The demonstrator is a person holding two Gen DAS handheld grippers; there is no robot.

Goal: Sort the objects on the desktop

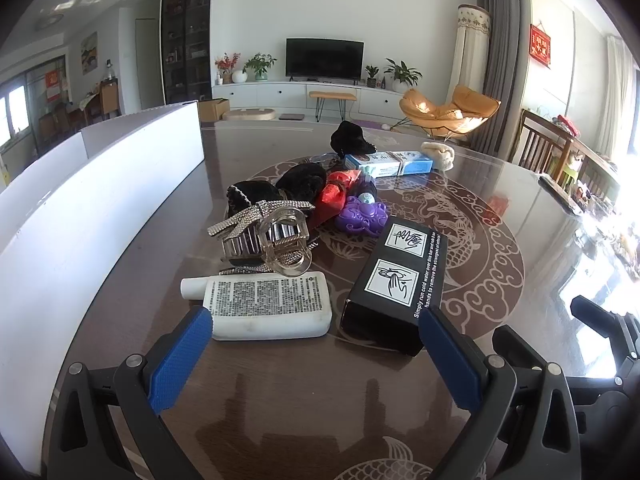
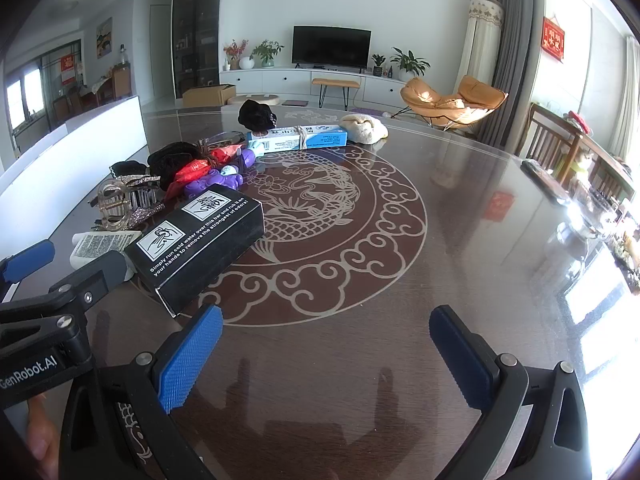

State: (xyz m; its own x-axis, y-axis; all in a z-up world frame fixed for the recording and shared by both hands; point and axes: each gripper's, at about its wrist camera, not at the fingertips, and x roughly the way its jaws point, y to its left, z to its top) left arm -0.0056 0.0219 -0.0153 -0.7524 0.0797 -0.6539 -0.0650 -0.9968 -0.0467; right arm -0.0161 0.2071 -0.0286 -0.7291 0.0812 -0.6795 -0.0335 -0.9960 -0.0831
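Observation:
A pile of objects lies on the round dark table (image 1: 280, 400). Nearest my open left gripper (image 1: 316, 344) lie a white bottle (image 1: 268, 304) and a black box (image 1: 396, 284), both just beyond its fingertips. Behind them are a clear hair claw (image 1: 276, 240), a rhinestone bow (image 1: 256, 216), a purple toy (image 1: 362, 216), a red wrapper (image 1: 334, 194), black fluffy items (image 1: 300, 180) and a blue-white toothpaste box (image 1: 388, 164). My right gripper (image 2: 326, 340) is open and empty over bare table, right of the black box (image 2: 200, 236). The left gripper's fingers (image 2: 28, 260) show beside the white bottle (image 2: 100, 244).
A white divider box (image 1: 100, 184) stands along the table's left side. A cream cloth (image 1: 438, 152) lies at the far edge, also in the right wrist view (image 2: 366, 126). A remote (image 2: 544, 180) and cluttered items sit at the right edge. Chairs stand beyond the right side.

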